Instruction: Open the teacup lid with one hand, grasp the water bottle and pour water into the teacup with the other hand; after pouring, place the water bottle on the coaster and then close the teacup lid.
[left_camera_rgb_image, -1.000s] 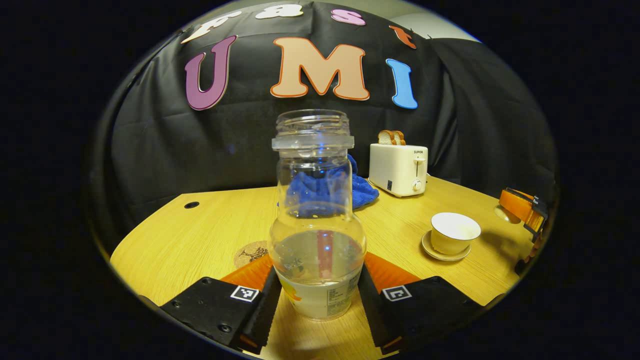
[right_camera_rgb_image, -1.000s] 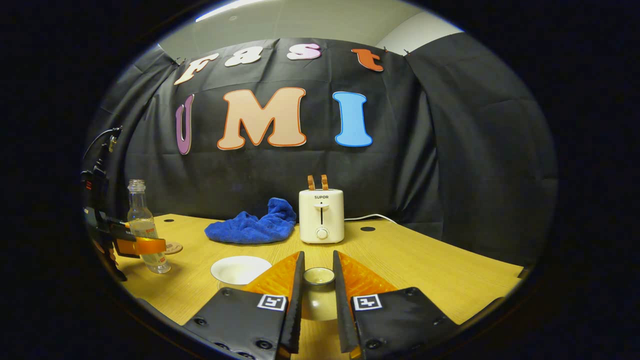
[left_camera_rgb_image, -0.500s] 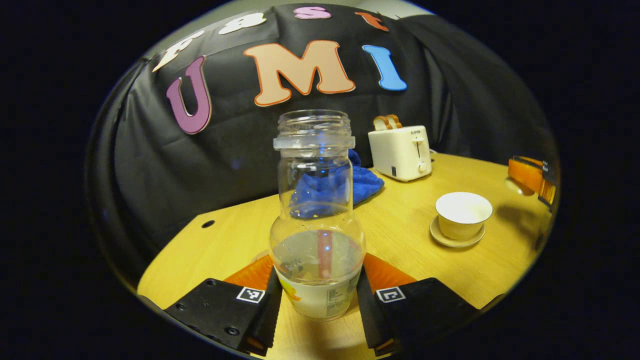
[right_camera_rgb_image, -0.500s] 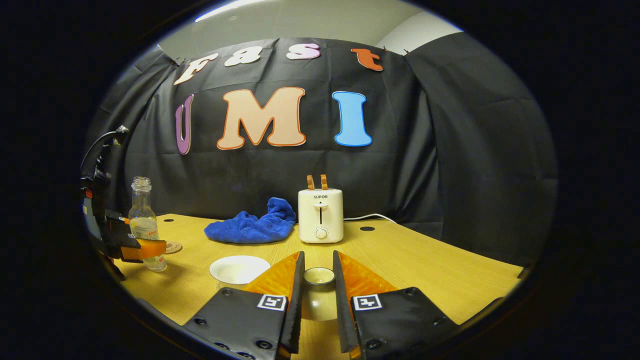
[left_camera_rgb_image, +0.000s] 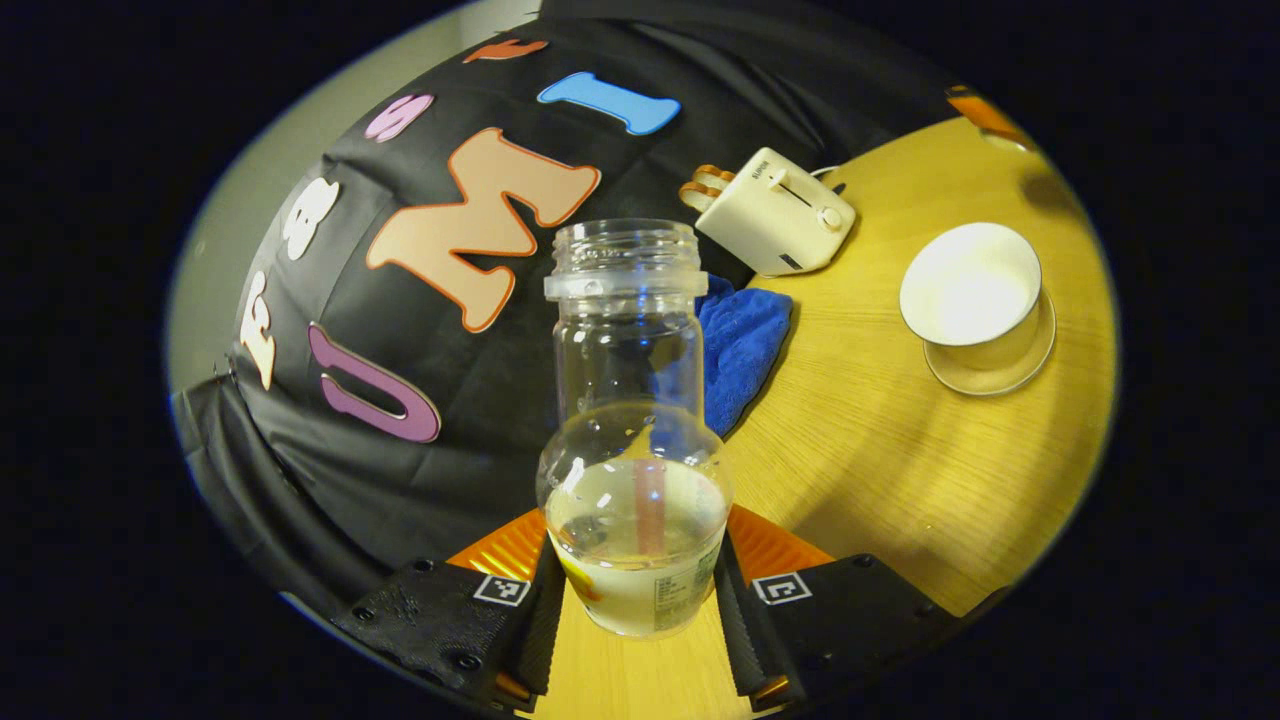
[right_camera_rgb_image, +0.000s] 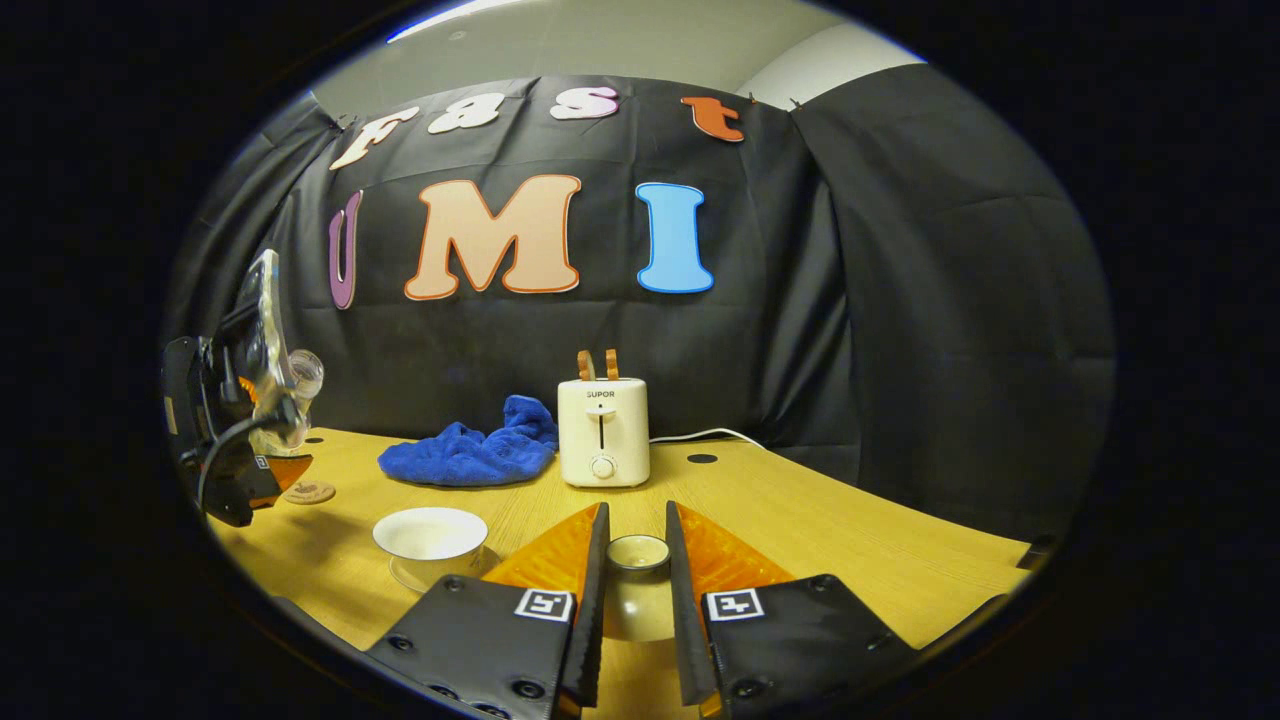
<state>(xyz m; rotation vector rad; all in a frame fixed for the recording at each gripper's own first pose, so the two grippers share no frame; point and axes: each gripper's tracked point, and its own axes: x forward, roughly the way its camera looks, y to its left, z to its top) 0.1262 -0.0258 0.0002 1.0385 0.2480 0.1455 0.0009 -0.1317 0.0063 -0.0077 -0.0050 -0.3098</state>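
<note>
Your left claw (left_camera_rgb_image: 632, 600) is clamped on the water bottle (left_camera_rgb_image: 632, 440), both fingers pressed against its lower body, just above the label. Bottle is uncapped, partly filled with clear water. In the left gripper view the whole scene is rolled over hard, so the bottle is tilted, mouth leaning toward the teacup side. In the right gripper view you can see that same claw (right_camera_rgb_image: 262, 470) off the table at the far left, bottle (right_camera_rgb_image: 290, 400) held up and tipped over toward the cup.

Teacup (left_camera_rgb_image: 972, 290) sits open on its saucer (left_camera_rgb_image: 995, 365) on the wooden table (left_camera_rgb_image: 880, 470), well apart from the bottle mouth. Inside looks white; can't tell whether any water is in it. In the right gripper view the teacup (right_camera_rgb_image: 430, 532) is just left of your right claw.

Your right claw (right_camera_rgb_image: 636, 590) is closed on the teacup lid (right_camera_rgb_image: 637, 585), both fingers pressing its sides, knob end up, held low over the table.

Coaster (right_camera_rgb_image: 308, 491) lies flat on the table near the left claw, bare. Behind: blue towel (right_camera_rgb_image: 470, 455) bunched up, and beside it a white toaster (right_camera_rgb_image: 602, 432) with two slices of toast sticking out, cord running off to the right.
</note>
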